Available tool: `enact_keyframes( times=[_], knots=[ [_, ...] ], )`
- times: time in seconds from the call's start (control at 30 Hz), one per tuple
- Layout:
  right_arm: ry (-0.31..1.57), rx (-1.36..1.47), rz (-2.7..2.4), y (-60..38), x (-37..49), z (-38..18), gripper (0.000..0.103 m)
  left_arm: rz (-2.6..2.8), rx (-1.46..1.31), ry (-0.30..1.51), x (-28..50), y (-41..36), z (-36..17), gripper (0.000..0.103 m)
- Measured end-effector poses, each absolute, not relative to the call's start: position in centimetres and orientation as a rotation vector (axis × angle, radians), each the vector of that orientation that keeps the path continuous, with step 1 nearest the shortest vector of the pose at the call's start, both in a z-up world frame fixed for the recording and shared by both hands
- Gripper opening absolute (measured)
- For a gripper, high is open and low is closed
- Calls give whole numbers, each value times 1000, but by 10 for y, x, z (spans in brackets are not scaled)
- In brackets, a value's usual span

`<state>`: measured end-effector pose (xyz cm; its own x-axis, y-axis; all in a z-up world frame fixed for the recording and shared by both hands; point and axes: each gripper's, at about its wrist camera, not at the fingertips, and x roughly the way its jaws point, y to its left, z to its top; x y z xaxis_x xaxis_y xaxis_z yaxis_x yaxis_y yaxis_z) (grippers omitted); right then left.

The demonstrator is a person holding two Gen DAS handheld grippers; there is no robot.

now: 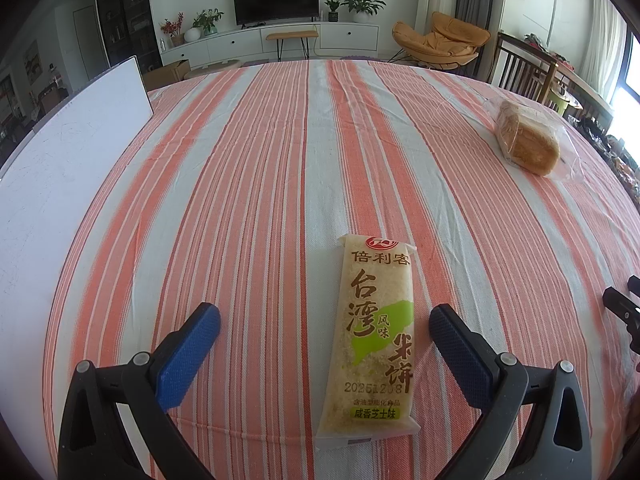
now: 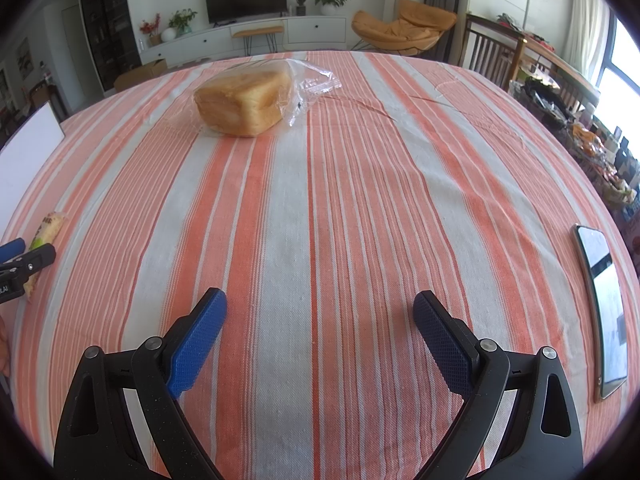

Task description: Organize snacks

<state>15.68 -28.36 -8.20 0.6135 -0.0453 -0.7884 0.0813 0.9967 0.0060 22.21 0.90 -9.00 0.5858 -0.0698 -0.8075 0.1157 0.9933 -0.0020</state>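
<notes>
A rice cracker packet (image 1: pixel 374 336) with Chinese print lies flat on the striped tablecloth (image 1: pixel 256 184), between the fingers of my left gripper (image 1: pixel 324 320), nearer the right finger. The left gripper is open and empty. A loaf of bread in a clear bag (image 1: pixel 526 140) lies at the far right; in the right wrist view the bread (image 2: pixel 244 102) sits far ahead, slightly left. My right gripper (image 2: pixel 320 308) is open and empty over bare cloth. The packet (image 2: pixel 48 226) and part of the left gripper show at that view's left edge.
A white board (image 1: pixel 60 168) lies on the table's left side. A phone (image 2: pixel 604 304) lies near the right edge. Beyond the table are a TV unit, an orange chair (image 1: pixel 440 40) and wooden chairs at the right.
</notes>
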Motion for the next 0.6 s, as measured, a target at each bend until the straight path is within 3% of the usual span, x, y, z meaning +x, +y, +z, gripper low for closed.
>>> enact_keyframes(
  times=[0.6],
  knots=[
    [919, 39, -56, -284, 161, -83, 96, -108, 52, 939, 222, 9, -90, 103]
  ],
)
